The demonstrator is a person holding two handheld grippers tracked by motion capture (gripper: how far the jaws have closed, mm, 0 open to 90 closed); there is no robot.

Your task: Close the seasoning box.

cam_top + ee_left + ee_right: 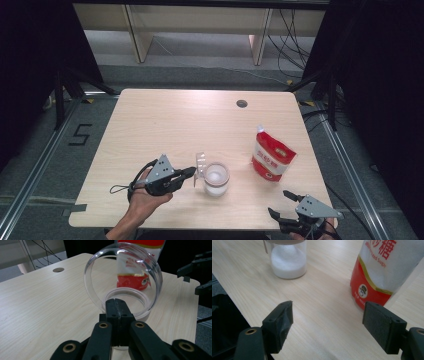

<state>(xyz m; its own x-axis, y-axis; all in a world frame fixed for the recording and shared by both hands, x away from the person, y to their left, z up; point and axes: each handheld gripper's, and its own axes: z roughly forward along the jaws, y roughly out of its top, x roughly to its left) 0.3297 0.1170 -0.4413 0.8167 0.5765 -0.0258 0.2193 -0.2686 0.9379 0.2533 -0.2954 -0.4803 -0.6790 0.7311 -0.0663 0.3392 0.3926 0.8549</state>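
High view is showing a wooden surface (pixel 150 125) with a small clear jar (pixel 216 179) near the middle of its near half. White powder is sitting in the bottom of the jar, and it looks like sugar. The jar's clear lid (pixel 200 164) is flipped open and standing up on the jar's left side. The left gripper (pixel 187 173) is just left of the jar. Its fingers are pressed tight together, and they look to be pinching the bottom edge of the lid, where it joins the jar. In the left gripper view the round lid (pixel 123 277) is rising straight up right past the tips. A red and white sugar bag (pixel 272 159) is standing to the right of the jar, a bit farther back. The right gripper (pixel 280 202) is waiting at the near right edge, with its fingers spread wide and nothing between them. In the right gripper view the bag (pixel 384 267) is just past the right finger (pixel 382 326), and the jar (pixel 288 258) is farther off to the left. The bag is standing tall, with its top pointing up. It is lying far and a little left from the right fingers, so the right hand is much nearer to it. I think that hand is getting ready to reach forward and grab it.
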